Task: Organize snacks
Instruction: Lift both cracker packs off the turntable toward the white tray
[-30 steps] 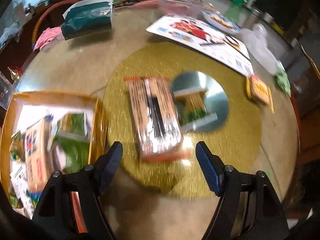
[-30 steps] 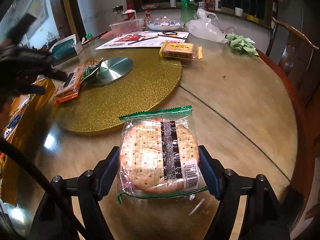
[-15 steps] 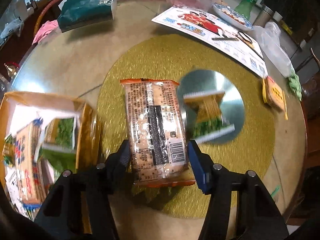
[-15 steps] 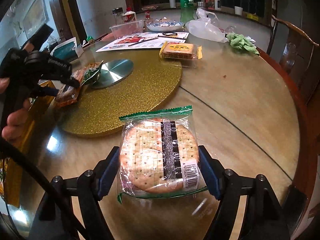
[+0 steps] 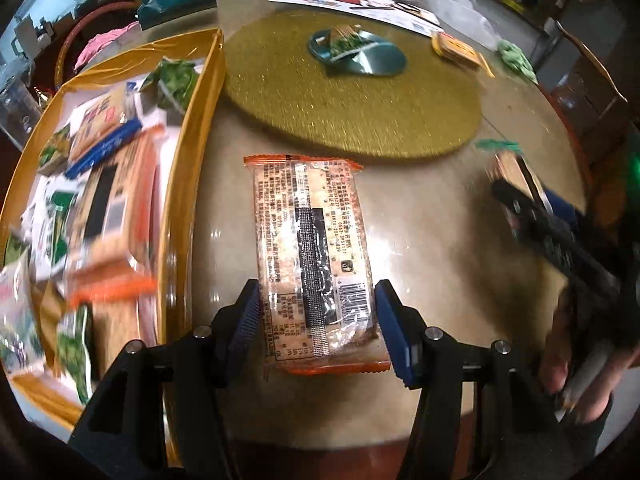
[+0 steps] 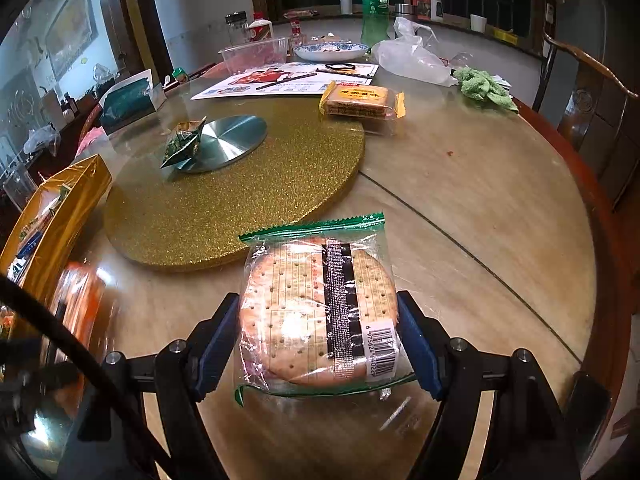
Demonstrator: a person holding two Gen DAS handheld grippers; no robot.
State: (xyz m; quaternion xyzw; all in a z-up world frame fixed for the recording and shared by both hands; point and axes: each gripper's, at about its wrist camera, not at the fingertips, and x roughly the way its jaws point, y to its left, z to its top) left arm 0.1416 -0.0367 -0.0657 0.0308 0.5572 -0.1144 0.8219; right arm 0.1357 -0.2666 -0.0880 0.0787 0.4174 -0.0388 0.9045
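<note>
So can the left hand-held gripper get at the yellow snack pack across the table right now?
Probably not: the left hand-held gripper is shut on the orange cracker pack, and the yellow snack pack lies beyond the gold mat.

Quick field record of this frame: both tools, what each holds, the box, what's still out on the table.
left tool: shut on orange-edged cracker pack
right tool: shut on green-edged round cracker pack
gold box: left of the orange-edged pack, already holding many snacks
gold turntable mat: carries a silver disc with a small green packet at its edge
yellow snack pack: on the table beyond the mat
</note>
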